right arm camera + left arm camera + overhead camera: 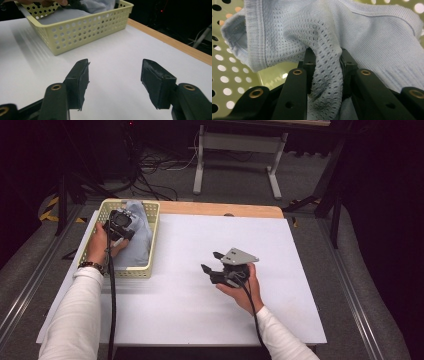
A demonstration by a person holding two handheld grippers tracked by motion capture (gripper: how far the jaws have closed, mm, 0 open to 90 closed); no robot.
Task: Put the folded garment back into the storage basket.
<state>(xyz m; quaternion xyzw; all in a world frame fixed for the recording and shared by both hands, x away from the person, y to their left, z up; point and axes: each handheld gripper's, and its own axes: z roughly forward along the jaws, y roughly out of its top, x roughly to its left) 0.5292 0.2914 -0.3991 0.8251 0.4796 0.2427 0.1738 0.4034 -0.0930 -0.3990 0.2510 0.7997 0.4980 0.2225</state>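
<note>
- Left gripper (121, 222): inside the pale yellow perforated basket (150, 225) at the table's far left; jaws clamped on a bunched fold of the light blue knit garment (329, 75), mesh fabric pinched between the pads.
- Light blue knit garment (136, 237): lies in the basket, ribbed hem and mesh panel seen in the left gripper view, filling most of the basket floor.
- Right gripper (212, 262): over the bare white tabletop (280, 255) near the centre, well apart from the basket; jaws spread wide, nothing between them.
- Basket in the right gripper view (82, 30): ahead and left of the open jaws.
- Table: white sheet over a wooden edge (220, 209) at the far side.
</note>
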